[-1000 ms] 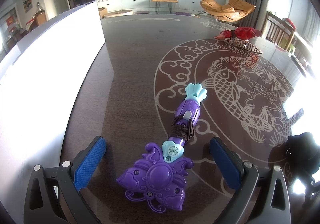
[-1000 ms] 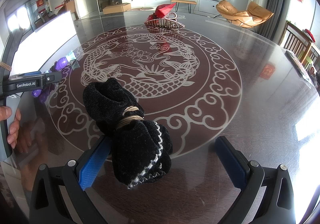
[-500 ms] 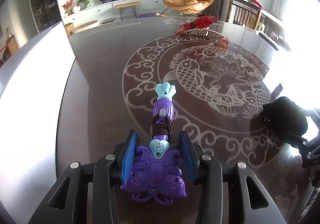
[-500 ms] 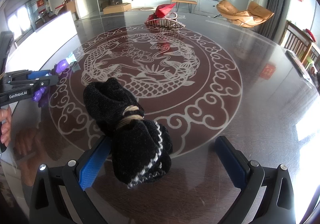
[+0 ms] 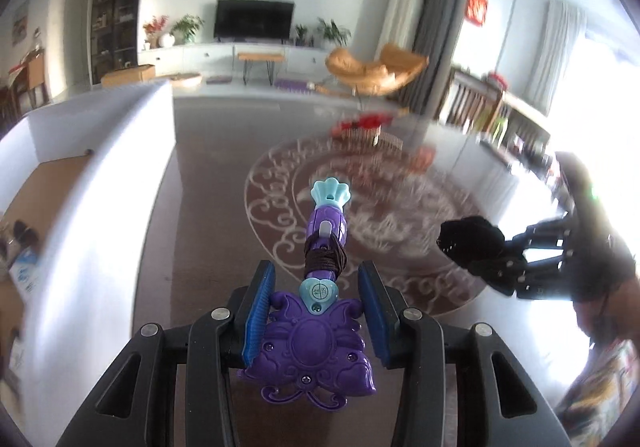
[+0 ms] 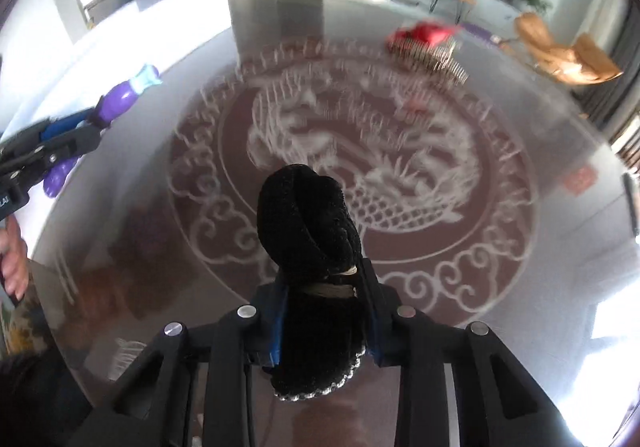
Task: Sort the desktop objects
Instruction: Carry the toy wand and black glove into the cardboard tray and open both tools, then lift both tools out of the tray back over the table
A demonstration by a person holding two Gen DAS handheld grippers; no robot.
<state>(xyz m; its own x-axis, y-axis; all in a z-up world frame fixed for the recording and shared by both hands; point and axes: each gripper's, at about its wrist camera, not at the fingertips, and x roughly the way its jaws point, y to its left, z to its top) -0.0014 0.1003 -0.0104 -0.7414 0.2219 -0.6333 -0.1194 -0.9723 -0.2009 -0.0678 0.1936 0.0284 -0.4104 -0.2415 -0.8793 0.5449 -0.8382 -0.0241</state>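
Observation:
My left gripper (image 5: 314,311) is shut on a purple toy wand (image 5: 316,343) with a pale blue tip and a brown cord round its shaft, and holds it above the table. My right gripper (image 6: 324,311) is shut on a black knitted bundle (image 6: 308,215) tied with a cord, also lifted off the table. The bundle shows in the left wrist view (image 5: 470,239) at the right, and the wand shows in the right wrist view (image 6: 120,103) at the left.
A woven basket (image 6: 430,57) with a red item (image 6: 420,35) stands at the far side of the round dark table (image 6: 540,307) with its white dragon pattern. A white wall (image 5: 92,207) runs along the table's left. The view is motion-blurred.
The right gripper closed on the black bundle and lifted it. The left gripper, which closed on the wand half a second ago, has raised it off the table.

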